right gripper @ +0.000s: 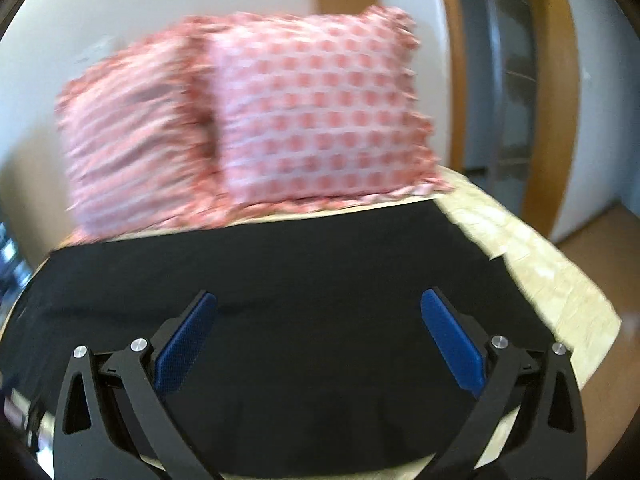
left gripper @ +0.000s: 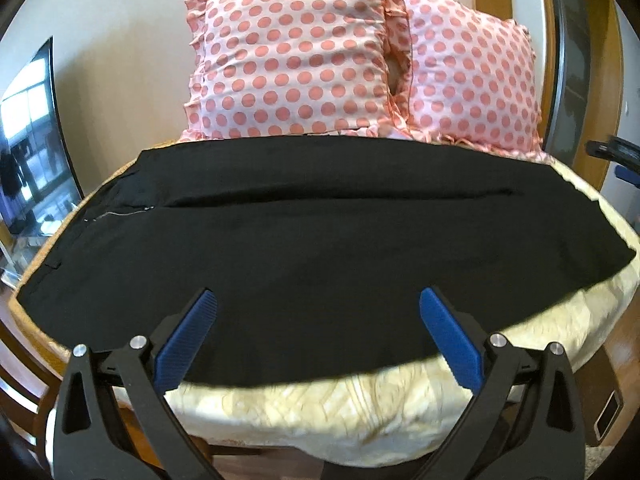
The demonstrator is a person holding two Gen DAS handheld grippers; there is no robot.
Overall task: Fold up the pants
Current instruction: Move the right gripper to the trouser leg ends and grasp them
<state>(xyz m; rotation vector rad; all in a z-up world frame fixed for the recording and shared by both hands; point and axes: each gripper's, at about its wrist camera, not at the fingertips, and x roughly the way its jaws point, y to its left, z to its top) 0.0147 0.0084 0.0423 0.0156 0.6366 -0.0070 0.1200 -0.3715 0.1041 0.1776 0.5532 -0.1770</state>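
Black pants (left gripper: 304,232) lie flat across a cream bedspread (left gripper: 320,404), waistband to the left and leg hems to the right. My left gripper (left gripper: 318,300) is open and empty, its blue pads hovering over the near edge of the pants. In the right wrist view the pants (right gripper: 280,280) fill the lower half, with the hem end at the right. My right gripper (right gripper: 318,302) is open and empty above the pants. That view is blurred by motion.
Two pink polka-dot pillows (left gripper: 296,60) stand behind the pants against the wall, also in the right wrist view (right gripper: 320,120). A TV screen (left gripper: 32,140) stands at the left. A wooden door frame (right gripper: 560,100) and floor lie to the right of the bed.
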